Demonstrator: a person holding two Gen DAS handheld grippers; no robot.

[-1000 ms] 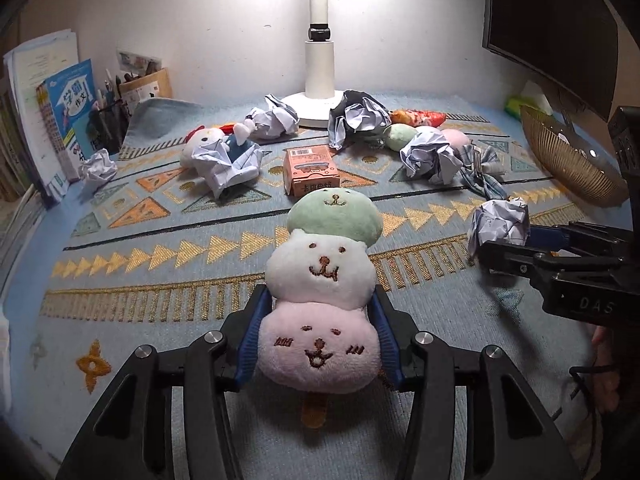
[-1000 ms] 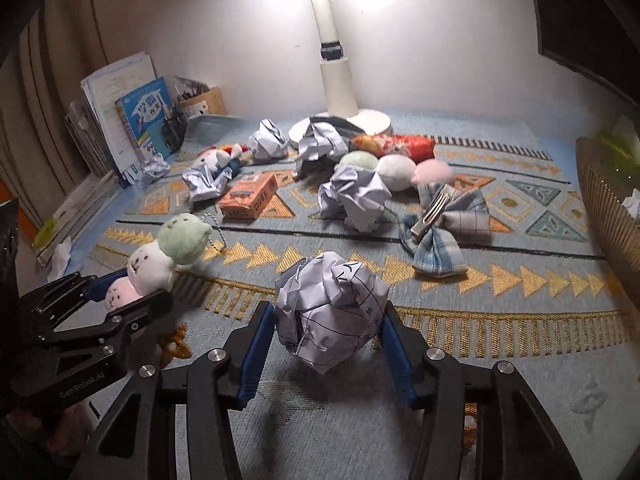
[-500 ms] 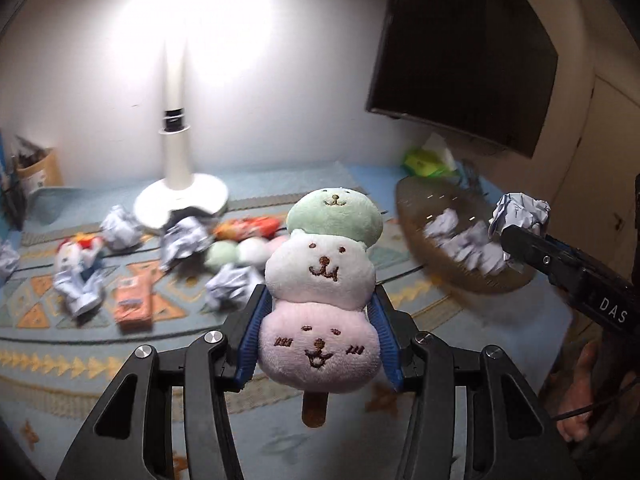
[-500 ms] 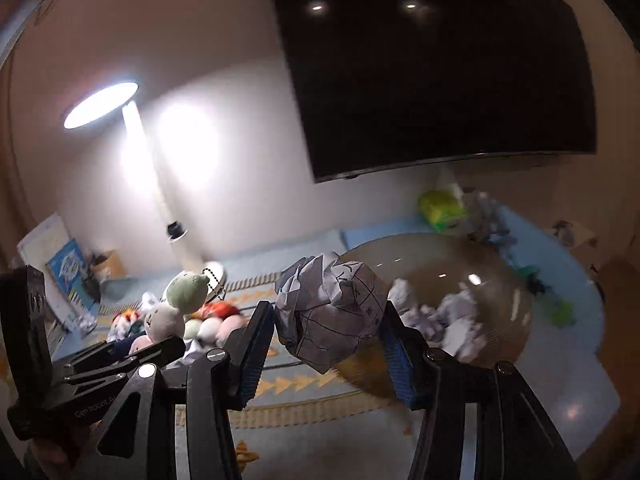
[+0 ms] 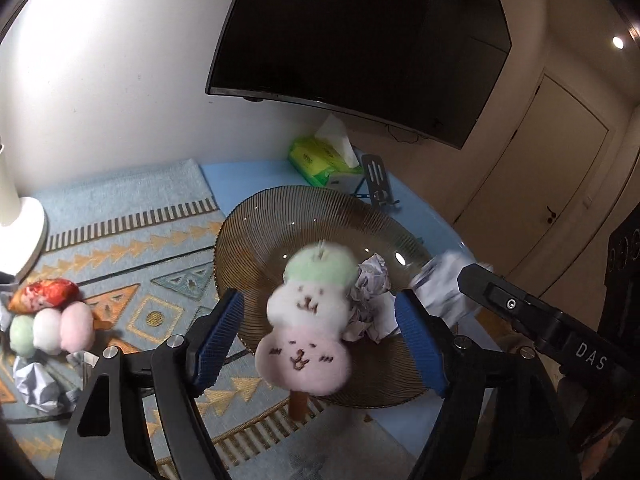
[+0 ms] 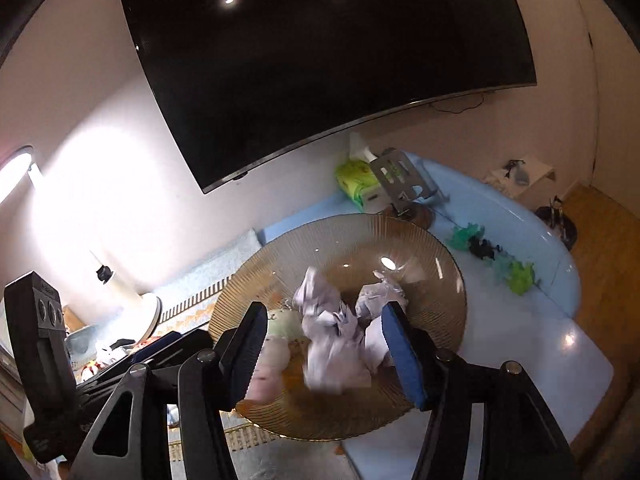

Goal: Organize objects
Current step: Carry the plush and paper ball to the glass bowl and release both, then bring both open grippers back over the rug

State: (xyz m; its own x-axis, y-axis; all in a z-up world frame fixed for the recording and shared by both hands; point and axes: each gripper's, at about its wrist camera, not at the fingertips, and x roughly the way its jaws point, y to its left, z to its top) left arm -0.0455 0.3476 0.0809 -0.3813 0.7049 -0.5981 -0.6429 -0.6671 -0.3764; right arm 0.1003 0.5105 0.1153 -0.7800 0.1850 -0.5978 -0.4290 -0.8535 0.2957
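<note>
My left gripper (image 5: 318,296) hangs over the ribbed brown glass bowl (image 5: 280,216). Its jaws are opening and stand wide. The three-ball plush skewer (image 5: 306,316), green, white and pink, is blurred between the blue pads and touches neither. My right gripper (image 6: 324,308) is above the same bowl (image 6: 440,280), jaws opening. The crumpled paper ball (image 6: 332,340) is blurred and loose between them. Other paper balls (image 5: 372,280) lie in the bowl. One of the right gripper's fingers (image 5: 504,300) reaches in from the right in the left wrist view.
A green tissue pack (image 5: 316,156) and a metal stand (image 5: 376,180) sit behind the bowl under a wall screen (image 5: 360,40). On the rug at left lie a second plush skewer (image 5: 52,328), a red packet (image 5: 44,292), crumpled paper (image 5: 36,384) and the lamp base (image 5: 20,232).
Both grippers swung right from over the rug to above the bowl. Both jaws opened: the plush skewer and the paper ball have left the pads and are dropping.
</note>
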